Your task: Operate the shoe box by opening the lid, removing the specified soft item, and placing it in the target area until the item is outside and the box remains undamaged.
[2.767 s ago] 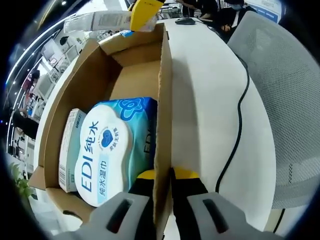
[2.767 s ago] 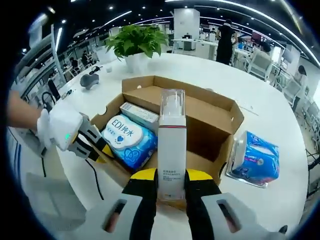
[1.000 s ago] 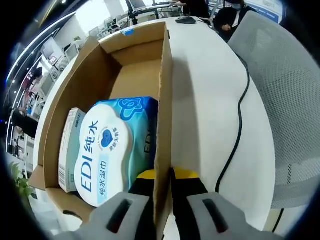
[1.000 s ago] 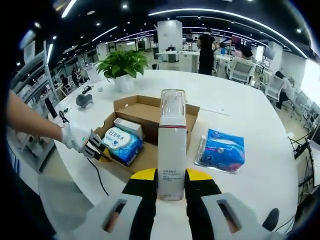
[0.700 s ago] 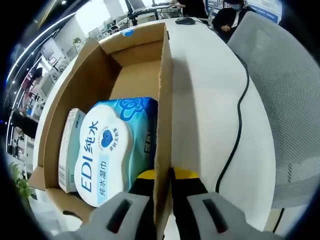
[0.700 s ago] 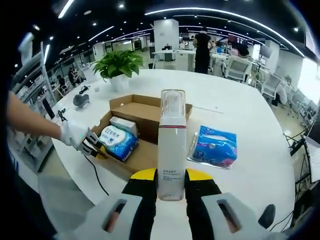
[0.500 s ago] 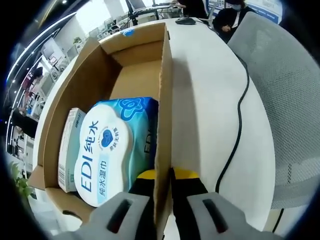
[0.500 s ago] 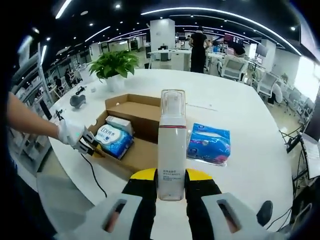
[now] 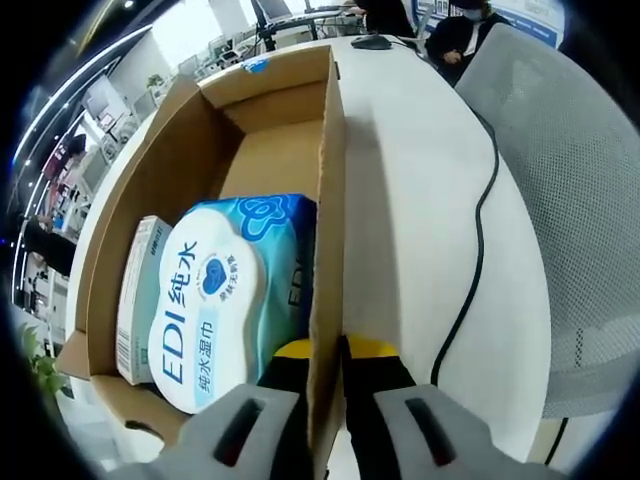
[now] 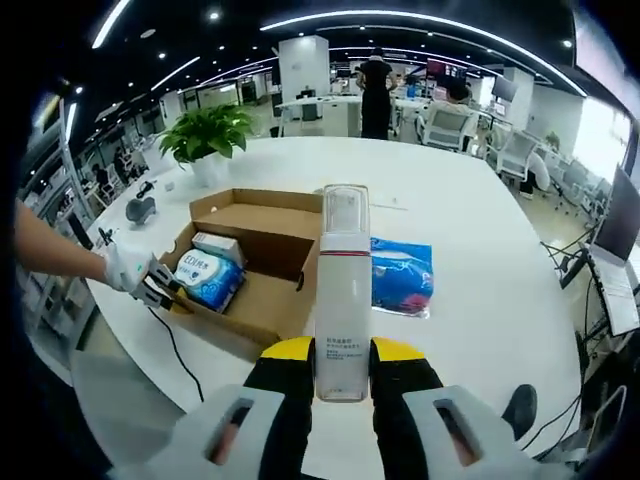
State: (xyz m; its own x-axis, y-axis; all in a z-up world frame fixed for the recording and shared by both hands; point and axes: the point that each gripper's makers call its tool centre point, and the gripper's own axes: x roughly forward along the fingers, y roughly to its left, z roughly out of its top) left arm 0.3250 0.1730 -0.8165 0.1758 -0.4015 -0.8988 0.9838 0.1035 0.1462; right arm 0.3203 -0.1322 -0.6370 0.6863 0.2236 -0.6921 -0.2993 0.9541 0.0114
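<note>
The open cardboard shoe box (image 9: pixel 200 130) holds a blue-and-white wet-wipes pack (image 9: pixel 215 300) and a slim white carton (image 9: pixel 138 300). My left gripper (image 9: pixel 327 348) is shut on the box's near side wall, one yellow-tipped finger inside and one outside. In the right gripper view, my right gripper (image 10: pixel 343 350) is shut on a tall white pump bottle (image 10: pixel 343 300) with a clear cap, held upright above the white table (image 10: pixel 480 300). The shoe box (image 10: pixel 262 300) lies left of the bottle. My left gripper (image 10: pixel 160 292), held by a gloved hand, clamps the box's left edge.
A blue soft tissue pack (image 10: pixel 402 275) lies on the table right of the box. A black cable (image 9: pixel 478 230) runs along the table beside a grey mesh chair (image 9: pixel 585 200). A potted plant (image 10: pixel 205 135) and a dark mouse (image 10: pixel 137 210) sit at the far left. People stand far back.
The right gripper view has drawn back and swung right with the bottle still held, so box and tissue pack look smaller. The left gripper stays clamped on the box wall.
</note>
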